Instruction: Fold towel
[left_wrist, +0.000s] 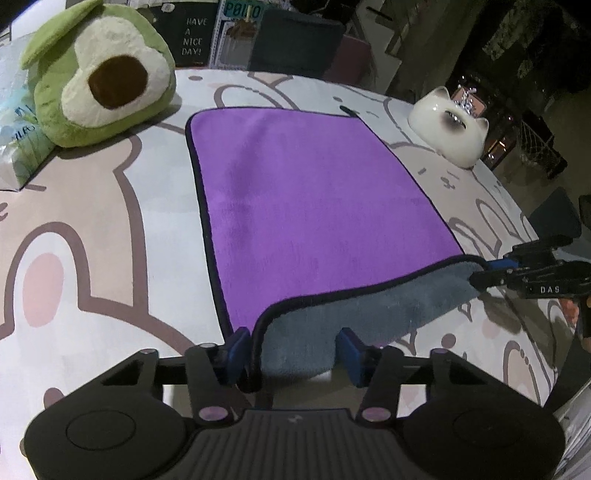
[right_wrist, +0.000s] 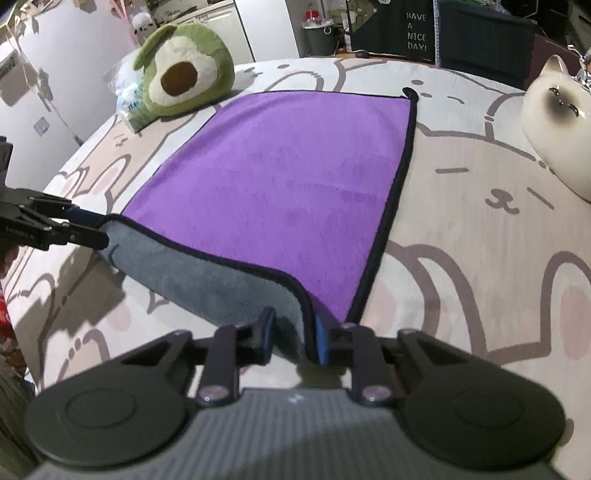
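The purple, black-edged microfibre towel (left_wrist: 314, 206) lies on the bear-print table cover (left_wrist: 92, 221), its grey-backed near edge lifted at both near corners by the left gripper (left_wrist: 295, 350) and right gripper (left_wrist: 484, 271).

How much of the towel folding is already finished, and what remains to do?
Done: the purple towel lies spread flat on the rabbit-print cloth, and its near edge is lifted so the grey underside shows. In hand: the left gripper and the right gripper each have a near corner between their fingers. Left: carrying that edge over to the far edge; no fold is laid yet.
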